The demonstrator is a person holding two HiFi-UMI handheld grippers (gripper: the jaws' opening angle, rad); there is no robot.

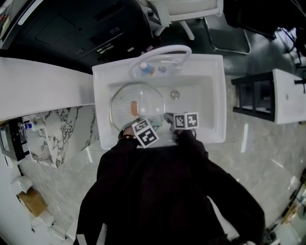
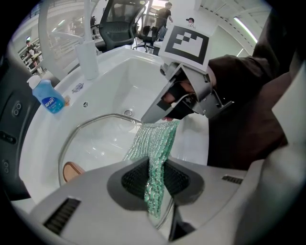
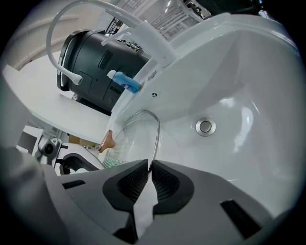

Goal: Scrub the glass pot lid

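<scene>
The glass pot lid (image 1: 136,103) with a steel rim and a wooden knob (image 1: 134,106) sits tilted in the white sink (image 1: 217,95). My right gripper (image 3: 149,174) is shut on the lid's rim (image 3: 156,136) at its near edge. In the right gripper view the knob (image 3: 107,140) shows on the lid's far side. My left gripper (image 2: 155,177) is shut on a green sparkly scrub cloth (image 2: 155,143), which hangs against the lid (image 2: 95,143) close to the right gripper (image 2: 186,93). In the head view both grippers (image 1: 150,122) (image 1: 169,119) meet at the sink's near edge.
A white arched faucet (image 1: 162,50) and a blue soap bottle (image 1: 145,68) stand at the back of the sink. The drain (image 1: 175,94) lies right of the lid. A white counter (image 1: 43,86) runs to the left, and an office chair (image 1: 186,12) stands behind.
</scene>
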